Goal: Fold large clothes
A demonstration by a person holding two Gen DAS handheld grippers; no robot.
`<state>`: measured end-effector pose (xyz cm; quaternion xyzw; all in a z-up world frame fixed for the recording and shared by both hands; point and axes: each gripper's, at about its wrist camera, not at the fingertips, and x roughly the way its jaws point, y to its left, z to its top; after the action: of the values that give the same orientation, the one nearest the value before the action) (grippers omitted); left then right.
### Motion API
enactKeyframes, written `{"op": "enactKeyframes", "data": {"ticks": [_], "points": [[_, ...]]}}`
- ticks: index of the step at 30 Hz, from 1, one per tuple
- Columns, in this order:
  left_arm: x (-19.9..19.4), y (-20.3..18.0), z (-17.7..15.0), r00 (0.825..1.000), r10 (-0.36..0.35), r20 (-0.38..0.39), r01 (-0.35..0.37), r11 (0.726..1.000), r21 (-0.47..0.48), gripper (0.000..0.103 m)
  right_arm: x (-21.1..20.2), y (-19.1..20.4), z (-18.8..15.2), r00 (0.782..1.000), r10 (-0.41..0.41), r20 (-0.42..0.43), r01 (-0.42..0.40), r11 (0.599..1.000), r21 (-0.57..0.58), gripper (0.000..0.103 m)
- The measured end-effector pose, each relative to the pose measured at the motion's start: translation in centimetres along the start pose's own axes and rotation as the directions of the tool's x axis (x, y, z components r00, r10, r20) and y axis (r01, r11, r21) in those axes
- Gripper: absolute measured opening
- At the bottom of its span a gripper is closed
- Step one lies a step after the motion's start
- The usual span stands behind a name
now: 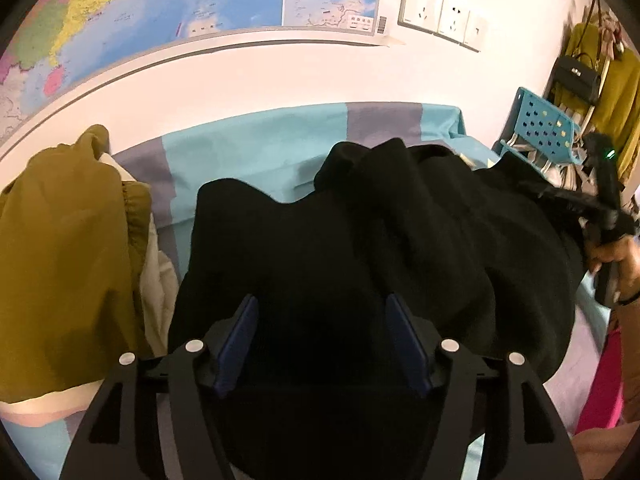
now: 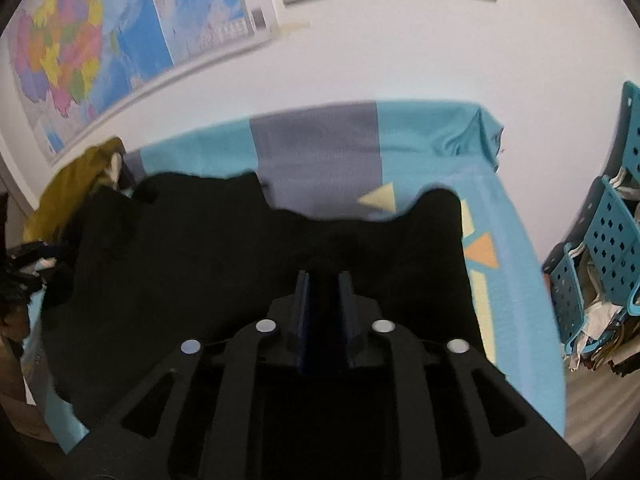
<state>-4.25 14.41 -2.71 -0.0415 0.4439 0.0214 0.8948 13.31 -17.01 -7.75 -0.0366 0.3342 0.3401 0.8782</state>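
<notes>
The black garment (image 1: 360, 240) is spread on the bed (image 1: 248, 152), rumpled toward 1 o'clock, with an olive jacket (image 1: 64, 260) at 9 o'clock. The left tongs (image 1: 322, 344) are held wide open above it. The right tongs (image 2: 324, 316) are nearly closed; whether cloth is pinched cannot be told. An edge should be gripped evenly by both before folding.

1. Ahead of the jaws, beyond the bed (image 2: 320, 148): plain white wall (image 1: 280, 76).
2. Up and left on that wall: large coloured map (image 1: 120, 4), pale border strip along its lower edge.
3. Up and right of the map: row of white wall sockets (image 1: 440, 12).
4. Bed covered with a turquoise sheet, grey bands, yellow and orange triangles.
5. Far right: blue perforated plastic rack (image 2: 608, 240), black handbag (image 1: 576, 76) hanging above it.
</notes>
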Motion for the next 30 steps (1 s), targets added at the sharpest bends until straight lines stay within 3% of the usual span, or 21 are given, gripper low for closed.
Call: {"op": "enactKeyframes", "data": {"ticks": [2,3,5,8,11,12,13,14,16,17,18,19,21,26,30], "points": [[-0.1,0.0,-0.1,1.0,0.021,0.012,-0.021,1.0,-0.003,0.065,-2.0,1.0,0.2,0.999,0.019,0.051,-0.018,1.0,-0.019,0.034],[0.0,0.0,-0.1,1.0,0.015,0.012,-0.015,1.0,-0.006,0.066,-2.6,1.5,0.3,0.996,0.051,0.072,-0.05,0.998,-0.027,0.05],[0.3,-0.2,0.1,1.0,0.012,0.009,-0.012,1.0,-0.001,0.073,-3.7,3.3,0.4,0.991,0.098,0.093,-0.091,0.993,-0.069,0.053],[1.2,-1.3,0.3,1.0,0.005,-0.019,-0.004,0.999,0.048,0.081,-3.0,6.2,0.6,0.979,0.202,0.039,-0.195,0.972,-0.131,0.059],[2.5,-2.4,0.6,0.998,0.059,-0.036,-0.055,0.993,0.108,0.081,-0.4,8.6,0.3,0.982,0.183,-0.044,-0.188,0.964,-0.189,0.064],[2.7,-2.6,0.7,0.998,0.061,-0.032,-0.057,0.992,0.116,0.079,0.9,9.0,0.0,0.981,0.175,-0.081,-0.188,0.964,-0.186,0.065],[2.8,-2.6,0.8,0.998,0.054,-0.022,-0.051,0.992,0.12,0.07,1.7,9.2,-0.1,0.979,0.177,-0.102,-0.193,0.965,-0.179,0.065],[2.9,-2.5,1.0,0.999,0.042,-0.016,-0.04,0.992,0.117,0.049,2.9,9.2,-0.3,0.979,0.166,-0.118,-0.184,0.967,-0.173,0.064],[3.4,-2.3,1.2,0.998,0.048,-0.039,-0.044,0.994,0.103,0.032,3.8,9.4,-0.4,0.986,0.122,-0.112,-0.142,0.972,-0.189,0.047],[3.7,-2.2,1.3,0.998,0.012,-0.054,-0.007,0.996,0.094,0.02,4.0,9.3,-0.4,0.989,0.107,-0.103,-0.125,0.974,-0.187,0.039],[3.8,-2.4,1.4,0.999,0.019,-0.05,-0.014,0.995,0.099,0.02,4.0,9.1,-0.3,0.989,0.112,-0.096,-0.128,0.976,-0.178,0.023],[3.8,-2.6,1.4,0.998,0.04,-0.039,-0.036,0.993,0.11,0.017,3.8,9.0,-0.2,0.986,0.137,-0.095,-0.152,0.974,-0.171,0.014],[3.7,-2.9,1.5,0.998,0.06,-0.019,-0.057,0.992,0.116,0.014,3.3,9.0,0.1,0.988,0.134,-0.073,-0.146,0.972,-0.186,0.01],[2.1,-2.0,2.3,0.998,0.058,0.032,-0.06,0.997,0.05,0.008,-0.3,8.8,2.4,0.981,0.17,0.098,-0.152,0.973,-0.173,0.007],[1.9,-2.6,2.6,0.994,0.101,0.045,-0.104,0.992,0.074,0.007,1.8,9.5,2.8,0.987,0.151,0.047,-0.139,0.971,-0.194,0.007]]}}
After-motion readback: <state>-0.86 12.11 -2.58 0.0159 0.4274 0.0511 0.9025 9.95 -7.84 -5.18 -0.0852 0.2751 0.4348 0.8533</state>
